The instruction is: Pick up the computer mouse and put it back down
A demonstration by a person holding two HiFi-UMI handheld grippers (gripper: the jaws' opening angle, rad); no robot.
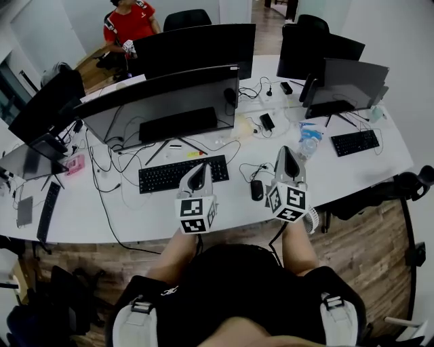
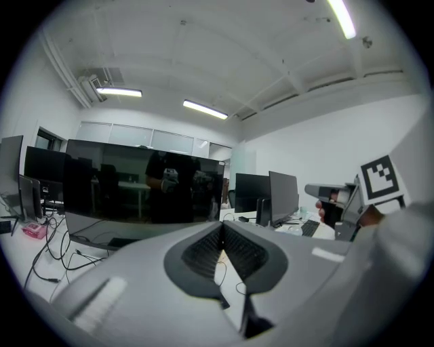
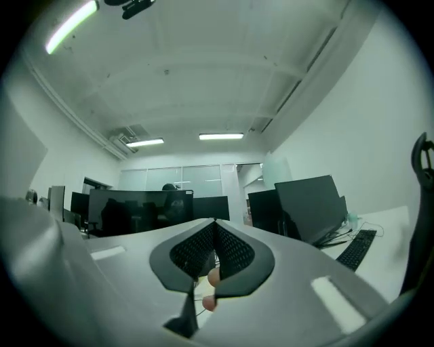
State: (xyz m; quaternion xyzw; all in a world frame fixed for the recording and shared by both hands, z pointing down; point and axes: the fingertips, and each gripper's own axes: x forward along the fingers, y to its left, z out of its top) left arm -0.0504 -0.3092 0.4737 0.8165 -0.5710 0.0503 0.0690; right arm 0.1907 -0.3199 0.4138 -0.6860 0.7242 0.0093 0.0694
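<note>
The black computer mouse (image 1: 256, 190) lies on the white desk (image 1: 129, 229), right of the black keyboard (image 1: 183, 173) and between my two grippers. My left gripper (image 1: 201, 167) hovers over the keyboard's right end, its jaws closed together with nothing between them (image 2: 221, 228). My right gripper (image 1: 285, 150) is held up just right of the mouse and clear of it, also shut and empty (image 3: 215, 223). Both point forward at the monitors; neither gripper view shows the mouse.
A wide curved monitor (image 1: 163, 101) stands behind the keyboard, with cables across the desk. A water bottle (image 1: 308, 144), a second keyboard (image 1: 354, 142) and more monitors (image 1: 319, 47) are at the right. A person in red (image 1: 129, 20) sits at the far side.
</note>
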